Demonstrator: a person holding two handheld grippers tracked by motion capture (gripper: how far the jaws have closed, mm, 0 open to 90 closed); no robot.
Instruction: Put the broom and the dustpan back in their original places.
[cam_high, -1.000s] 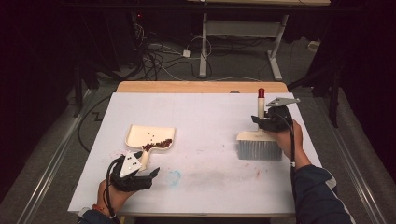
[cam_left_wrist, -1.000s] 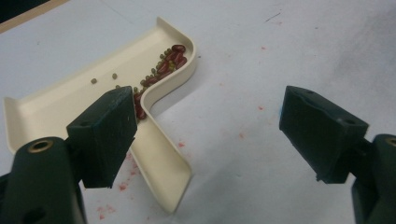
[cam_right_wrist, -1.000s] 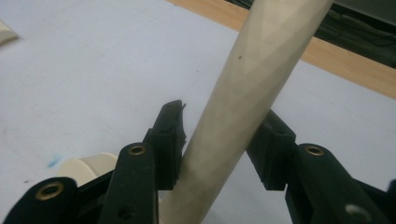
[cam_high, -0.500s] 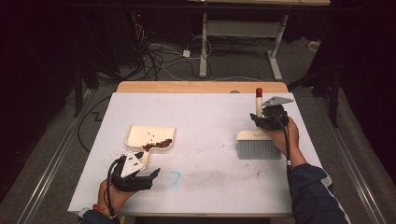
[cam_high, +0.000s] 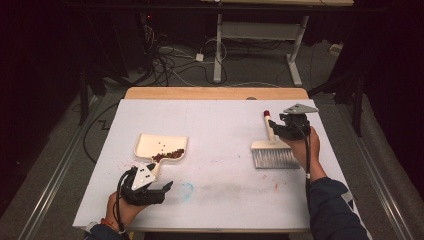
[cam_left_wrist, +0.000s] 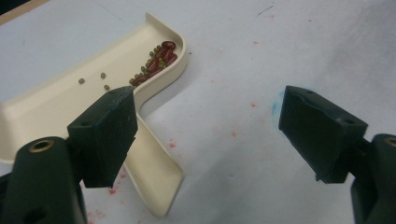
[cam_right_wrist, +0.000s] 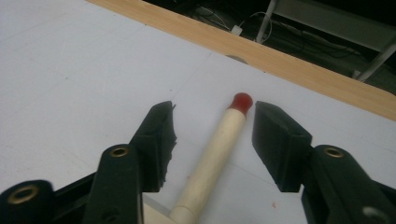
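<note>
The right gripper (cam_high: 280, 131) is hovering over the handle of the brush (cam_high: 273, 150), and its fingers (cam_right_wrist: 161, 140) have just been opening; they are standing released on both sides of the cream handle with the red tip, not pressing it. The brush is lying flat on the white worktop (cam_high: 220, 125), on its right part, with the bristles pointing toward the person. The left gripper (cam_high: 161, 182) is resting near the front edge, its fingers (cam_left_wrist: 105, 133) wide apart and grasping nothing. The dustpan (cam_high: 161, 147) is lying just beyond it, with the handle (cam_left_wrist: 154, 177) beside the left finger, and the beans (cam_left_wrist: 156, 60) are gathering in its corner.
</note>
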